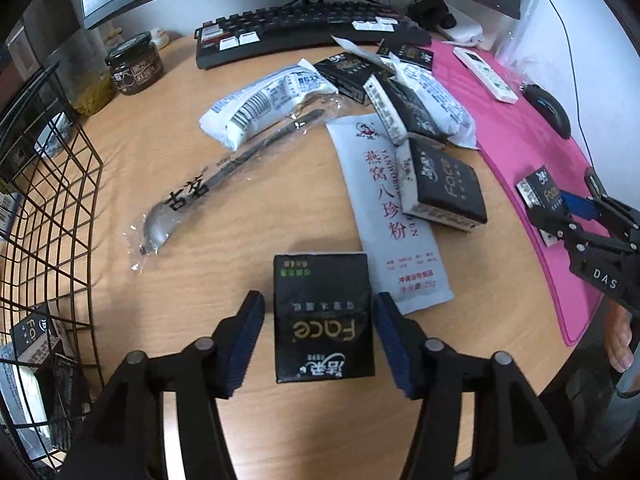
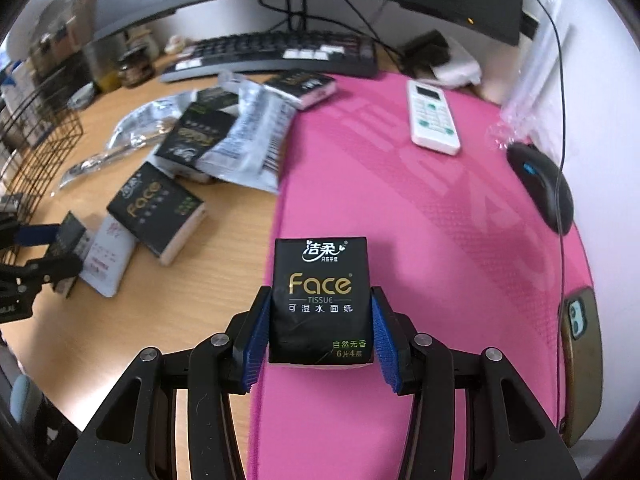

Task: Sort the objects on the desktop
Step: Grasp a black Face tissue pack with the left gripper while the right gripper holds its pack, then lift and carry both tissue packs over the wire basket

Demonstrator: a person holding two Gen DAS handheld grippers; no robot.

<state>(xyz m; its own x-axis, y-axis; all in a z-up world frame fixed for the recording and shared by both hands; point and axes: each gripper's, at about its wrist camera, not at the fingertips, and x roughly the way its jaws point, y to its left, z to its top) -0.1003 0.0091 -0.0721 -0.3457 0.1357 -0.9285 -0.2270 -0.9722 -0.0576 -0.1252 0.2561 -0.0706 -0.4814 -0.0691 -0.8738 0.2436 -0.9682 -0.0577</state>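
Note:
A black "Face" tissue pack (image 1: 324,316) lies flat on the wooden desk (image 1: 240,272) between the fingers of my left gripper (image 1: 318,300). That gripper is open, with a small gap showing at the left pad. My right gripper (image 2: 320,292) is shut on a second black tissue pack (image 2: 320,296) and holds it upright above the pink mat (image 2: 420,220). From the left wrist view, the right gripper (image 1: 560,208) shows at the right edge with its pack (image 1: 538,188). More tissue packs (image 1: 444,188), a white sachet (image 1: 384,208) and a wrapped spoon (image 1: 192,200) lie scattered mid-desk.
A black wire basket (image 1: 60,200) stands at the left with tissue packs (image 1: 32,332) inside. White snack bags (image 1: 264,104), a jar (image 1: 134,64) and a keyboard (image 1: 300,28) sit behind. A remote (image 2: 430,120), mouse (image 2: 540,188) and phone (image 2: 580,360) are on the mat.

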